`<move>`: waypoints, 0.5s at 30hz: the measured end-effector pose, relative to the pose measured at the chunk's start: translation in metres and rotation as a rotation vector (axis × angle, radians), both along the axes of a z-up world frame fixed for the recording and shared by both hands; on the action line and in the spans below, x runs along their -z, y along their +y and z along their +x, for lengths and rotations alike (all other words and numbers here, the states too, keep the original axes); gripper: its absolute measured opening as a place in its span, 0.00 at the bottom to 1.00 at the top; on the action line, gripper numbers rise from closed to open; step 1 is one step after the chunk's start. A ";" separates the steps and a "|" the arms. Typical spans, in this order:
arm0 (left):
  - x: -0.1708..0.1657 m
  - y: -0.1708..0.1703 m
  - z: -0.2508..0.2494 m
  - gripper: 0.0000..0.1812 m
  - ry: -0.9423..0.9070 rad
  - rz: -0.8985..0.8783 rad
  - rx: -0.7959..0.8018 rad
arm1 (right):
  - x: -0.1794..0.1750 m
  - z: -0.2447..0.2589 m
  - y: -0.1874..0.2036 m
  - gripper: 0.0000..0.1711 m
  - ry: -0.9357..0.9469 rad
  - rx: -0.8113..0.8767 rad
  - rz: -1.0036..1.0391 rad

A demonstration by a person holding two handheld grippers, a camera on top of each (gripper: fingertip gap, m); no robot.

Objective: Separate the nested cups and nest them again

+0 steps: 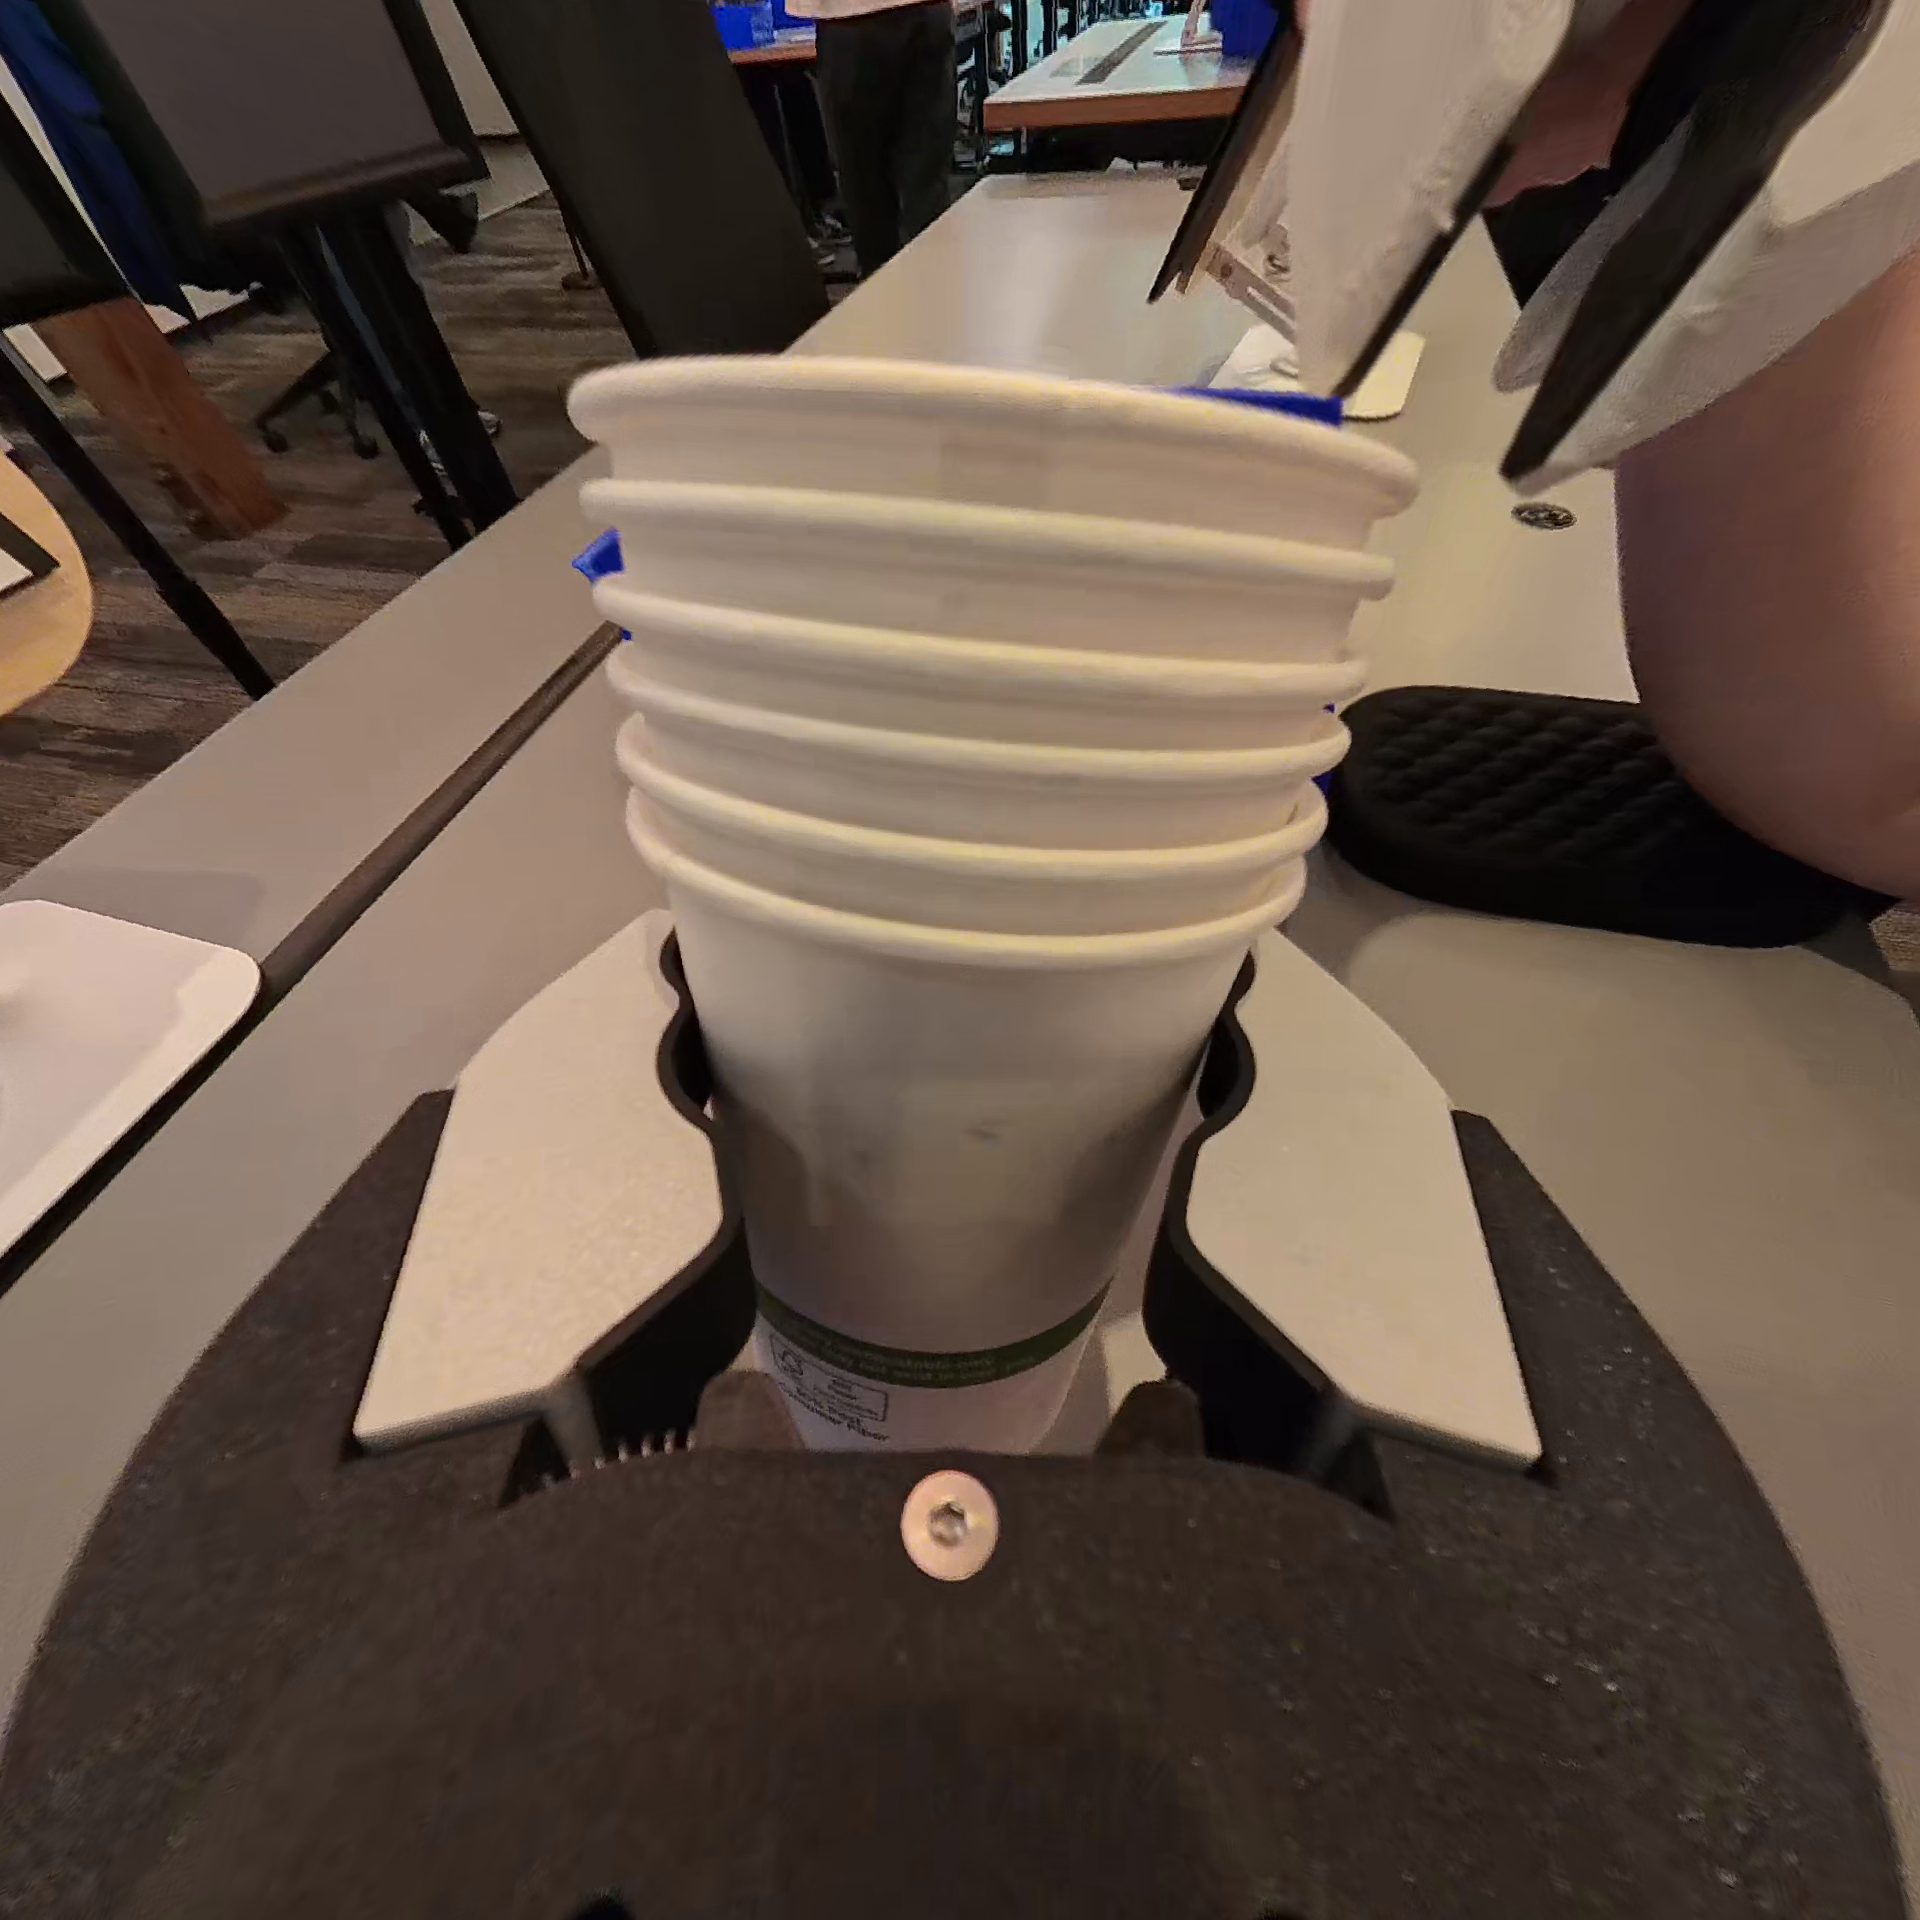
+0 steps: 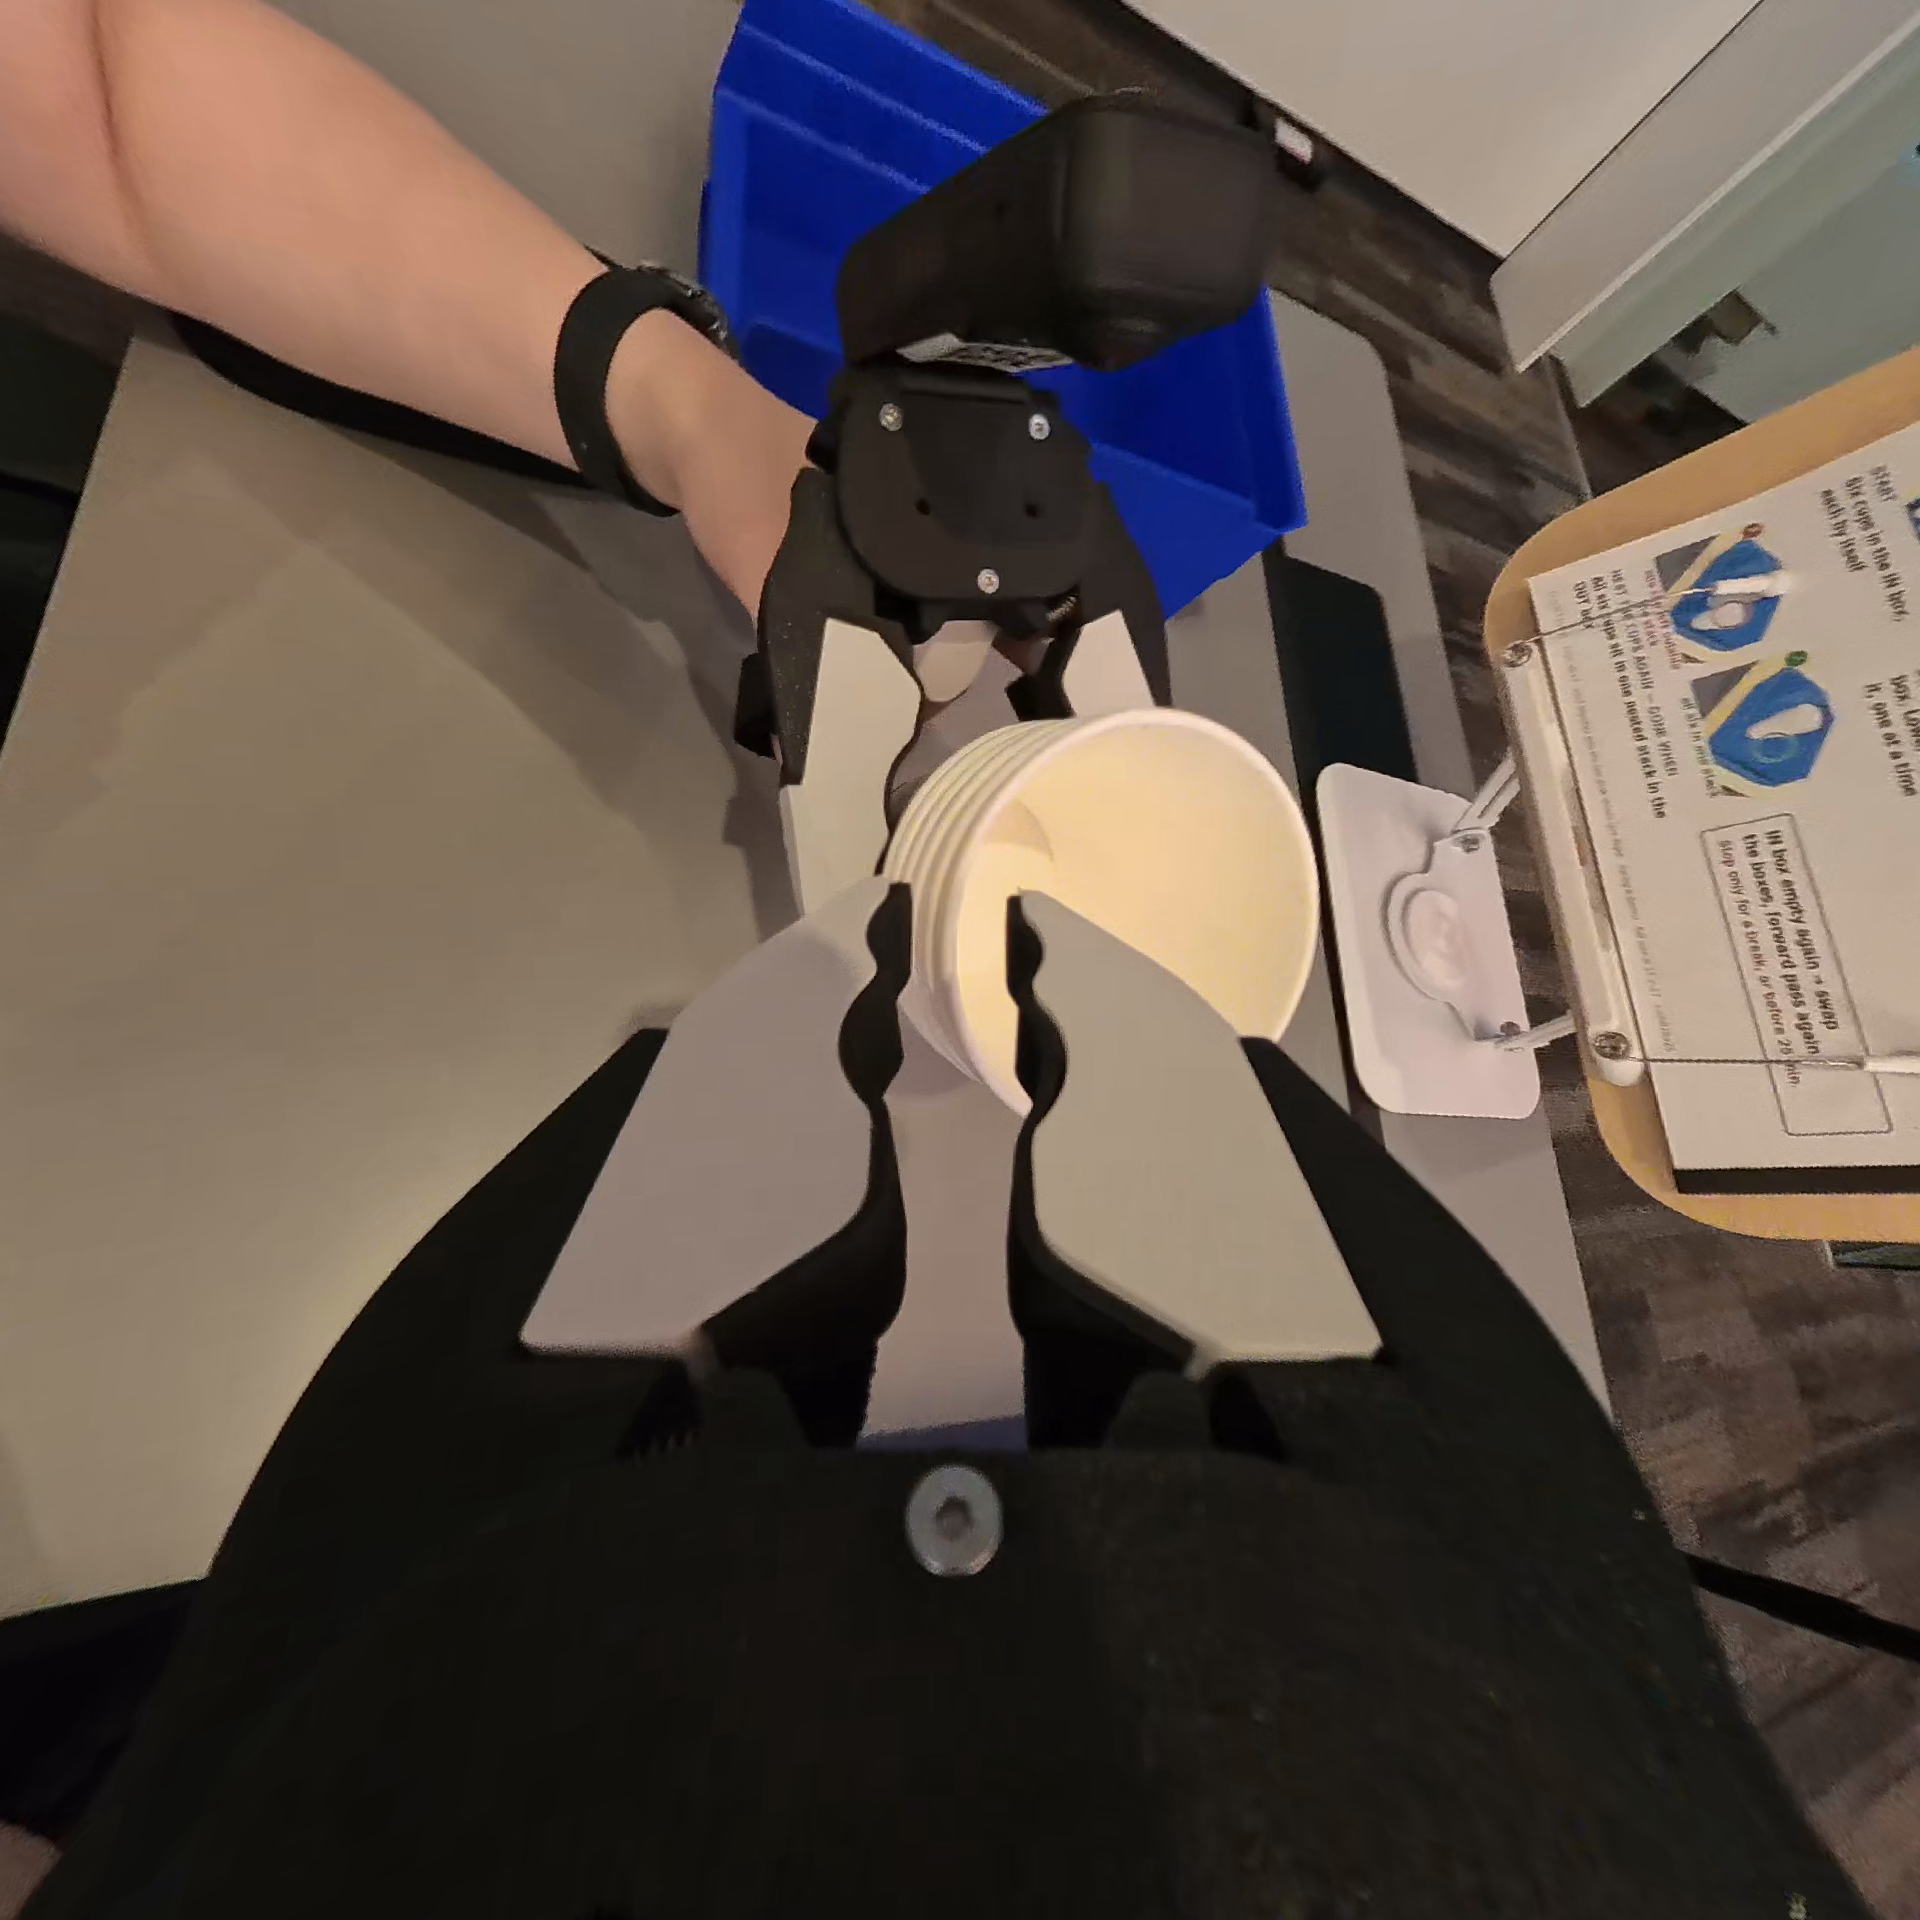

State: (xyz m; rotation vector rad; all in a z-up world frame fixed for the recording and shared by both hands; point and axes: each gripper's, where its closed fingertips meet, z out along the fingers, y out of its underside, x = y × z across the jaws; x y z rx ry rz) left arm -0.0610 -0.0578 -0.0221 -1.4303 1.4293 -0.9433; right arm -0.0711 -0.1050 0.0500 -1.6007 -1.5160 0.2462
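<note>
A stack of several nested white paper cups (image 1: 966,727) stands tilted slightly between the fingers of my left gripper (image 1: 956,966), which is shut on the lowest cup's wall and holds the stack above the grey table (image 1: 1558,1091). In the right wrist view I look into the stack's open top (image 2: 1132,883), with the left gripper (image 2: 966,738) behind it. My right gripper (image 2: 958,909) is partly open. It straddles the top cup's rim, one finger outside and one inside, with no clear contact. It also shows in the left wrist view (image 1: 1429,431) at the stack's far rim.
A blue bin (image 2: 1195,436) sits on the table behind the stack. A black padded rest (image 1: 1558,810) lies under a person's arm (image 1: 1766,623). A white stand base (image 2: 1434,956) and a wooden board with an instruction sheet (image 2: 1714,831) are to the right.
</note>
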 end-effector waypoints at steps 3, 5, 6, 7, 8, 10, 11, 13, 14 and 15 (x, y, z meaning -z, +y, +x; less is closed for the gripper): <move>0.002 0.000 0.001 0.52 0.004 0.001 0.001 | 0.007 0.001 0.003 0.07 -0.041 0.019 -0.007; 0.001 0.000 0.001 0.52 0.005 0.006 0.003 | 0.011 0.002 0.004 0.07 -0.054 0.022 -0.019; 0.001 -0.001 0.001 0.52 0.006 0.010 0.003 | 0.012 0.002 0.005 0.07 -0.055 0.023 -0.024; 0.001 -0.001 0.001 0.52 0.009 0.014 0.003 | 0.013 0.002 0.005 0.07 -0.054 0.024 -0.033; 0.001 -0.001 0.001 0.52 0.010 0.018 0.004 | 0.013 0.001 0.004 0.06 -0.049 0.020 -0.041; 0.002 -0.001 0.001 0.52 0.010 0.018 0.007 | 0.013 0.001 0.003 0.05 -0.045 0.011 -0.054; 0.002 -0.001 0.001 0.52 0.011 0.017 0.006 | 0.014 0.002 0.002 0.04 -0.045 0.007 -0.060; 0.003 -0.001 0.001 0.52 0.014 0.021 0.006 | 0.016 0.002 0.001 0.02 -0.044 -0.002 -0.076; 0.003 -0.001 0.001 0.52 0.017 0.024 0.005 | 0.016 0.002 0.001 0.02 -0.043 -0.003 -0.085; 0.004 -0.001 0.001 0.52 0.020 0.028 0.005 | 0.017 0.002 0.001 0.02 -0.041 -0.005 -0.094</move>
